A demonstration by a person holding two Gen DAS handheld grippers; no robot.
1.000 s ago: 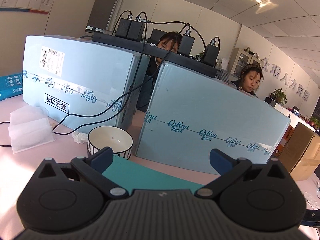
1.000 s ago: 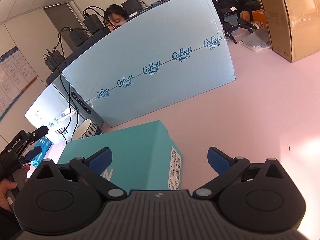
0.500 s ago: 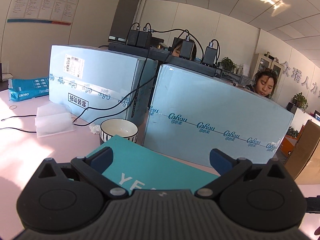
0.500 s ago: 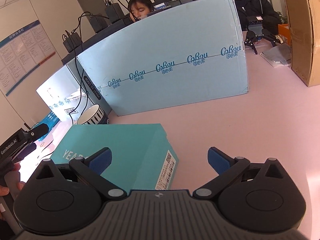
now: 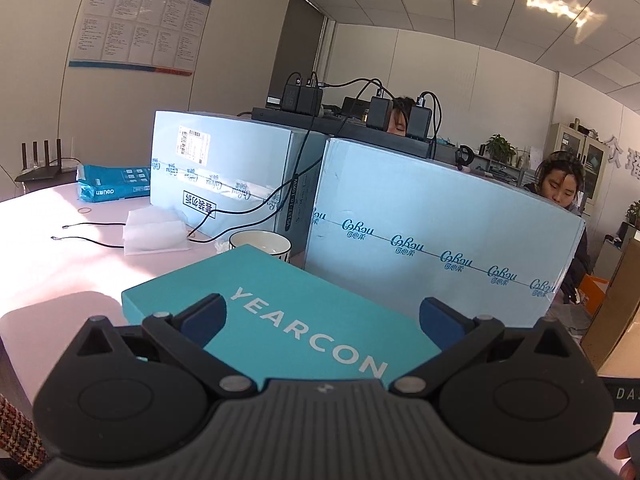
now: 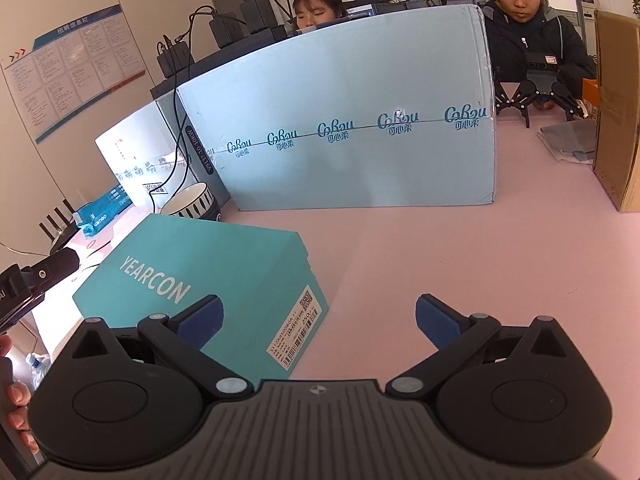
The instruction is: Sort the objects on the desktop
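A teal YEARCON box (image 5: 288,304) lies closed on the pink table; it also shows in the right wrist view (image 6: 208,268). A white bowl with black stripes (image 5: 261,243) stands just behind it, and shows in the right wrist view too (image 6: 192,202). My left gripper (image 5: 322,318) is open and empty, held above the box's near end. My right gripper (image 6: 318,318) is open and empty, above the box's labelled right end and the bare table beside it.
Two large pale blue cartons (image 5: 432,240) (image 5: 224,176) stand along the back, with black cables and chargers on top. White foam sheets (image 5: 154,230) and a blue Deli pack (image 5: 114,186) lie at the left. A brown carton (image 6: 618,120) stands at the right. Two people sit behind.
Both grippers have pulled back and risen, so more of the teal box's lid and its lettering shows. Both stay open and empty.
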